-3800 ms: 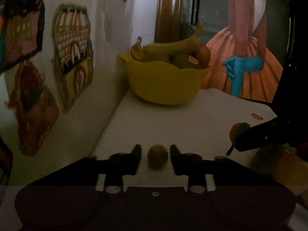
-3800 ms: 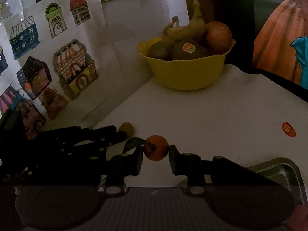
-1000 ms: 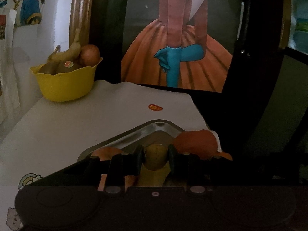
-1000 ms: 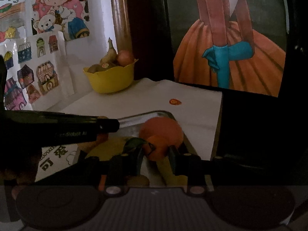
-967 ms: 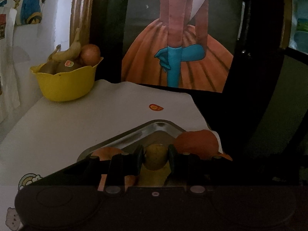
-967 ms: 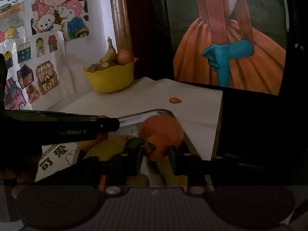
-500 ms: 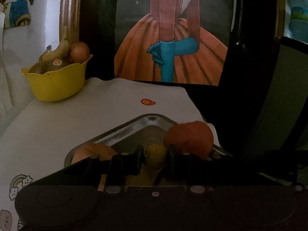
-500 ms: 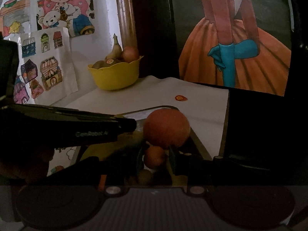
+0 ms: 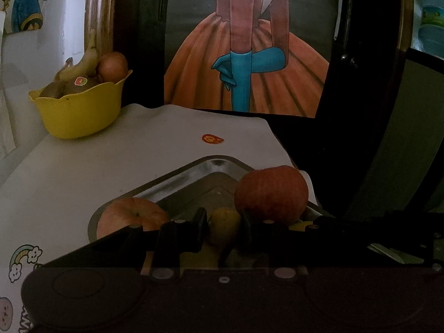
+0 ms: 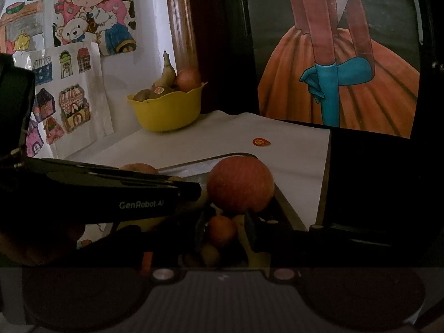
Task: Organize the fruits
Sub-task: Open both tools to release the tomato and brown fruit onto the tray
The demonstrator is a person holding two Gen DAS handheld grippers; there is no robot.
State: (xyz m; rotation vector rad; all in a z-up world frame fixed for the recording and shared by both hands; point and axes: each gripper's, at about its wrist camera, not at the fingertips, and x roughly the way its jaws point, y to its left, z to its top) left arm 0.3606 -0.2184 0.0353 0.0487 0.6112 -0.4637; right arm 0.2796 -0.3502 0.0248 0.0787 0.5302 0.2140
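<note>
1. Left gripper [image 9: 224, 226]: black, two-fingered and matte, it is clenched on a small, dull yellow-green, egg-shaped fruit [image 9: 223, 224], with a pad against each flank. It holds the fruit low over the shallow, rounded-corner steel tray [image 9: 213, 163]. To do this step well, lower the fruit until it rests on the metal before letting go, since a rounded fruit is likely to roll on a smooth tray.
2. Tray contents, left to right: a pale red-orange apple with a dimpled stem end [image 9: 133, 216] lies at the left rim. A larger, matte red-orange apple [image 9: 270, 191] sits at the right, just beside the left gripper's right finger.
3. Right gripper [image 10: 224, 231]: its jaws have just been opening. A small, smooth orange tangerine [image 10: 221, 230] sits between the pads, low among the other fruit in the tray. A thin gap seems to show on each side, so it is judged released. Draw the gripper straight back, so the fingers do not nudge the large apple touching the tangerine from behind.
4. Background: a glossy yellow, scallop-rimmed plastic bowl [image 10: 169, 111] holds a banana, kiwis and a round fruit. It stands well apart on the white table cover [image 10: 222, 136].
</note>
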